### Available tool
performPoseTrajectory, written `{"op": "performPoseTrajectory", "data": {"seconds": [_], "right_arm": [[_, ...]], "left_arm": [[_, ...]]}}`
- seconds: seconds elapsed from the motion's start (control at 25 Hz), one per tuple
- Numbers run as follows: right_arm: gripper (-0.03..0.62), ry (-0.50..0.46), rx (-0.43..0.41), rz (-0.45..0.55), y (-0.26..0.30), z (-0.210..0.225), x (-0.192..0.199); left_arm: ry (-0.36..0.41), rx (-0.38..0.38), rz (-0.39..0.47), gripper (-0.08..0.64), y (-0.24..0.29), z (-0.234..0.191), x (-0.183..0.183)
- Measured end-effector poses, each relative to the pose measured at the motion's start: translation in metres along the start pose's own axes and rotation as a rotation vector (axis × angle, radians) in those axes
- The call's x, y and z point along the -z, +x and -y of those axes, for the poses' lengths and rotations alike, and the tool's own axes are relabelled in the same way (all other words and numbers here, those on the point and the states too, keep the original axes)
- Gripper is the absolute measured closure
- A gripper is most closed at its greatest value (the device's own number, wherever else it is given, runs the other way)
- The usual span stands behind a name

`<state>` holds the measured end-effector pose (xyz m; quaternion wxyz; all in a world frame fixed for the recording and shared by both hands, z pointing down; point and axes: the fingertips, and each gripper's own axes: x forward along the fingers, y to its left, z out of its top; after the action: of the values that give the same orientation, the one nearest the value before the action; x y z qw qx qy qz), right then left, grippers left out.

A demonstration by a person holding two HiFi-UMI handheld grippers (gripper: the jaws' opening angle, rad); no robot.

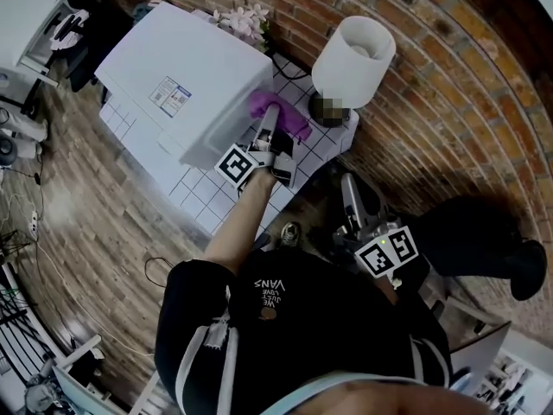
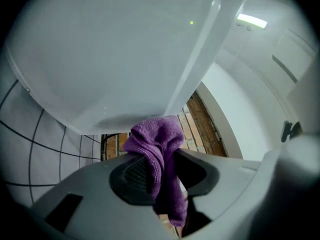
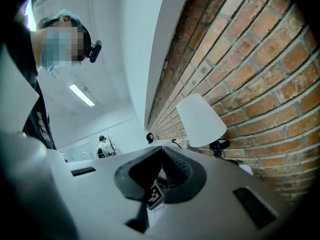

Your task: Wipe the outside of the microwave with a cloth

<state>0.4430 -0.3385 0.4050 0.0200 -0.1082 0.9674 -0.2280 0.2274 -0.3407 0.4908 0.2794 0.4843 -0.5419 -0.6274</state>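
Observation:
The white microwave (image 1: 181, 76) stands on a tiled table (image 1: 207, 199); its side fills the upper left gripper view (image 2: 115, 54). My left gripper (image 1: 270, 126) is shut on a purple cloth (image 1: 281, 115) and holds it against the microwave's right side. In the left gripper view the purple cloth (image 2: 157, 151) hangs pinched between the jaws, its top touching the white casing. My right gripper (image 1: 352, 199) hangs lower, beside the table's edge and away from the microwave. Its jaws meet at the tips (image 3: 161, 156) with nothing between them.
A white table lamp (image 1: 352, 59) stands at the table's back right against the brick wall (image 1: 432, 85); it shows too in the right gripper view (image 3: 200, 121). Pink flowers (image 1: 244, 20) sit behind the microwave. Cables lie on the wooden floor (image 1: 78, 223).

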Motion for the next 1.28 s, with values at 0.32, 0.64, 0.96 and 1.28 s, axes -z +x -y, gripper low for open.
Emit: {"op": "performPoseTrajectory", "data": {"seconds": [0.32, 0.64, 0.96, 1.28], "right_arm": [[0.592, 0.004, -0.156, -0.072, 0.027, -0.043, 0.023], [0.592, 0.006, -0.258, -0.123, 0.044, -0.074, 0.042], [0.592, -0.003, -0.203, -0.11, 0.036, -0.062, 0.038], [0.592, 0.006, -0.081, -0.066, 0.015, -0.027, 0.024]], "left_arm": [[0.028, -0.083, 0.099, 0.428, -0.106, 0.005, -0.02], [0.093, -0.165, 0.303, 0.428, -0.187, -0.004, -0.068], [0.065, -0.137, 0.33, 0.428, -0.163, -0.022, -0.083], [0.017, -0.131, 0.227, 0.428, -0.101, -0.053, -0.048]]}}
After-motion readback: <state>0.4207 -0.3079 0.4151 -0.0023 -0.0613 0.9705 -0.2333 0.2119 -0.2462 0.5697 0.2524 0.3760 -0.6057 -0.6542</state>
